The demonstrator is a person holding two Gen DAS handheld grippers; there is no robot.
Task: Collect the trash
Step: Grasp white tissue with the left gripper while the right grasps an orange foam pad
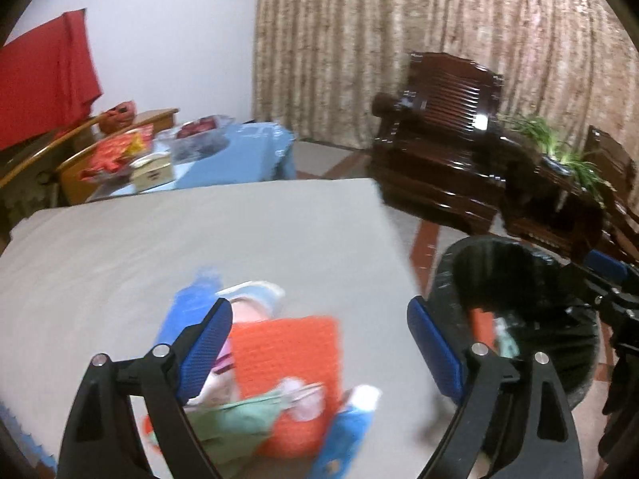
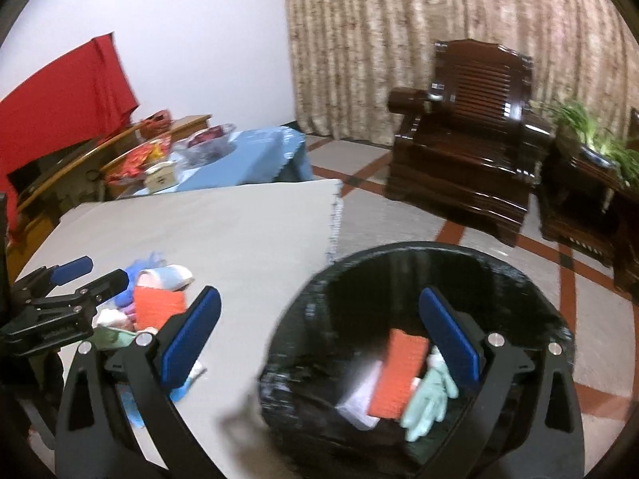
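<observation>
A pile of trash lies on the grey table [image 1: 199, 239]: an orange cloth [image 1: 287, 359], a green glove [image 1: 239, 423], blue wrappers [image 1: 347, 435] and pink and white scraps. My left gripper [image 1: 319, 351] is open and empty just above the pile. A black bin [image 2: 519, 299] stands beside the table's right edge. It holds an orange cloth [image 2: 399, 379], a green glove [image 2: 429, 399] and white paper. My right gripper [image 2: 319, 335] is open and empty over the bin's near rim. The left gripper also shows in the right wrist view [image 2: 92, 275], over the pile [image 2: 157, 307].
A dark wooden armchair [image 2: 467, 147] and a side table with a green plant [image 2: 591, 135] stand beyond the bin. A blue-covered table with boxes and bags [image 1: 223, 155] stands behind the grey table. Curtains [image 1: 399, 40] hang at the back.
</observation>
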